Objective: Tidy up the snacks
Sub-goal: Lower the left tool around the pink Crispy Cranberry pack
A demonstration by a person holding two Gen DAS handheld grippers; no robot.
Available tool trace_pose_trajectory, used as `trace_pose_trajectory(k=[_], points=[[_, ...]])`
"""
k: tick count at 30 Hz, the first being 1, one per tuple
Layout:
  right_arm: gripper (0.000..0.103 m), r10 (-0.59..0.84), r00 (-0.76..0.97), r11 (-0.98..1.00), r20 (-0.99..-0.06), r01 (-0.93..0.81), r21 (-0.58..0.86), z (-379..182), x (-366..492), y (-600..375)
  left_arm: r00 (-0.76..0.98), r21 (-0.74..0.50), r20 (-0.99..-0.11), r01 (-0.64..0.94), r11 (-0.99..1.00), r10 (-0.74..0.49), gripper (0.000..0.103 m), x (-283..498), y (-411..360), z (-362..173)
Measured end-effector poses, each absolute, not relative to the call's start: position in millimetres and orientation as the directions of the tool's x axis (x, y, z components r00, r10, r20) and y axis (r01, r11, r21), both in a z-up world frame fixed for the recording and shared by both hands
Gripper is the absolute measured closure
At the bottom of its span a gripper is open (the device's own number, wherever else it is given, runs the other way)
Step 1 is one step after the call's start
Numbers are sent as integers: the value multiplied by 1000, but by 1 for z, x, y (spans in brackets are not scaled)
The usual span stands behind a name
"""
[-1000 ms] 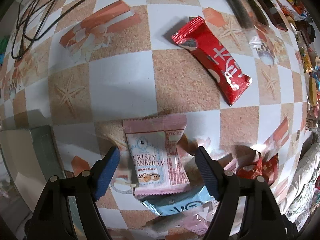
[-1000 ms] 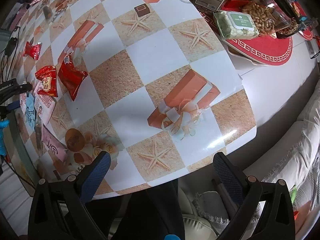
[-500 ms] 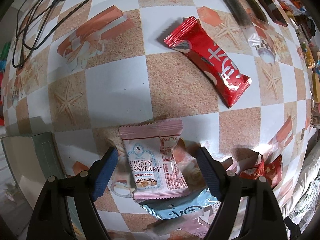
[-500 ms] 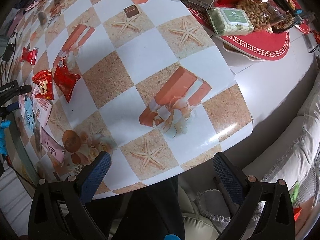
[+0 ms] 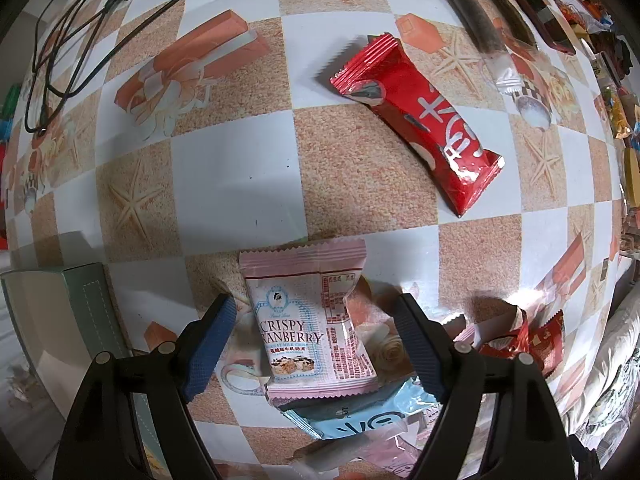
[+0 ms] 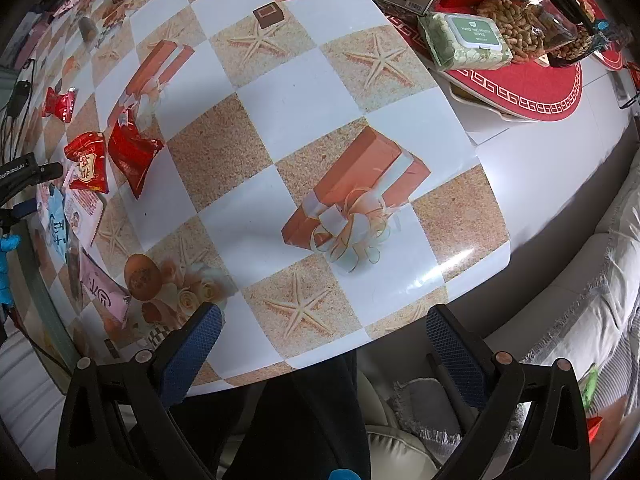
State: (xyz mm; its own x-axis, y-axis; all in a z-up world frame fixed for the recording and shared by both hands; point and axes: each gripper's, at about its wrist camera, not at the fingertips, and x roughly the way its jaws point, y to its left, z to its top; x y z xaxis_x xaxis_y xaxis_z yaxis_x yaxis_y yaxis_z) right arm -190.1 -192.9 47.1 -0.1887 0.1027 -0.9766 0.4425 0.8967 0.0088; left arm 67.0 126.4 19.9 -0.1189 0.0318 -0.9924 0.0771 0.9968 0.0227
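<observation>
Directly below, left tool (image 5: 316,334) spread wide astride the pink cranberry crisp packet (image 5: 310,316), pads clear of it, packet flat on the checkered table (image 5: 236,172) atop a blue packet (image 5: 360,412). Farther off, a red bar wrapper (image 5: 420,120). Right tool (image 6: 324,354) spread, empty, over the table edge.

tablecloth (image 5: 236,176): tan-white checks, starfish | cranberry packet (image 5: 312,320): pink | long wrapper (image 5: 424,120): red | blurry lower packet (image 5: 360,416): probably blue

One pink packet (image 5: 310,316), one blue (image 5: 360,416), one long red bar (image 5: 420,120).
</observation>
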Motion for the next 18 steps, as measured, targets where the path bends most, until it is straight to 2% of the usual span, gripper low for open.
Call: trace_pose_trajectory(k=[18], points=[[0, 109, -191, 902, -976, 431, 17, 45, -186, -190, -120, 28, -992, 66, 997, 36, 13, 65, 134, 17]])
